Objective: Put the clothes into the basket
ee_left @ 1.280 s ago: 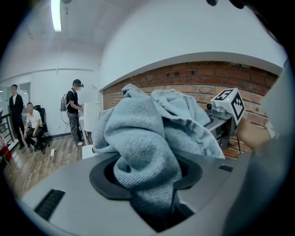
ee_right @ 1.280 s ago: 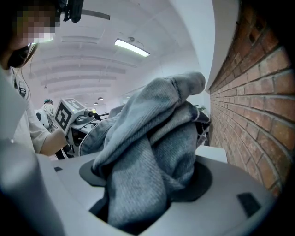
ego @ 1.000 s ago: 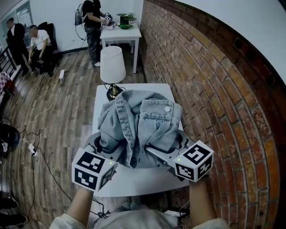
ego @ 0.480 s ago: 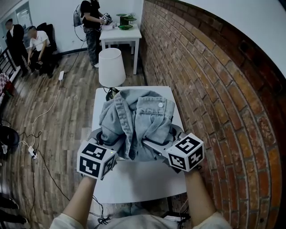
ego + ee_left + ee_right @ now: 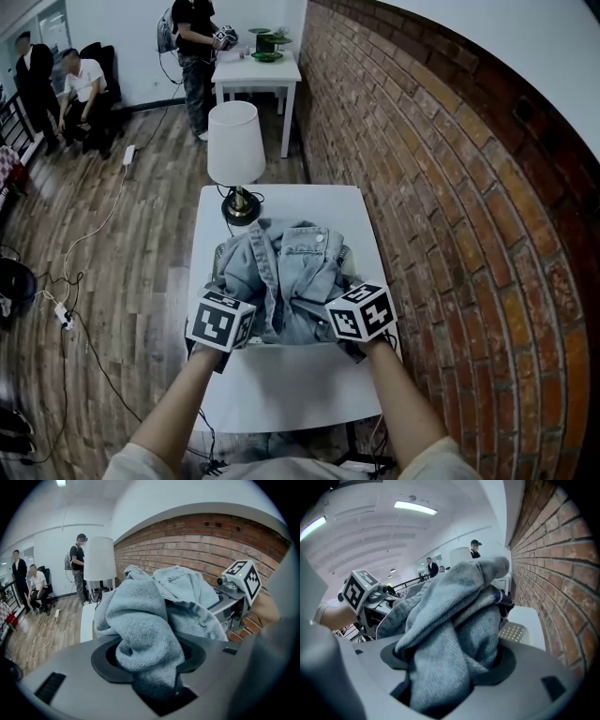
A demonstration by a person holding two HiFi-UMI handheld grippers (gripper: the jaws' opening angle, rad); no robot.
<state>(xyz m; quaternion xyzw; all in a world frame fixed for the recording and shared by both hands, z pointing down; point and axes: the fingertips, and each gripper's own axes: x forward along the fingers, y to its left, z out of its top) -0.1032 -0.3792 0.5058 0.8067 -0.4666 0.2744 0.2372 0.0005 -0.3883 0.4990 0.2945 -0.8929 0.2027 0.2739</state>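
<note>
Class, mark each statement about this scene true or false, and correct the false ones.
1. The left gripper and the right gripper are both shut on the denim jacket. True.
2. The lamp lies toppled on the floor. False: it stands upright on the white table, beyond the jacket.
3. A brick wall runs along the person's right. True.
4. The jacket hangs over bare floor. False: it is over the white perforated basket on the table.
</note>
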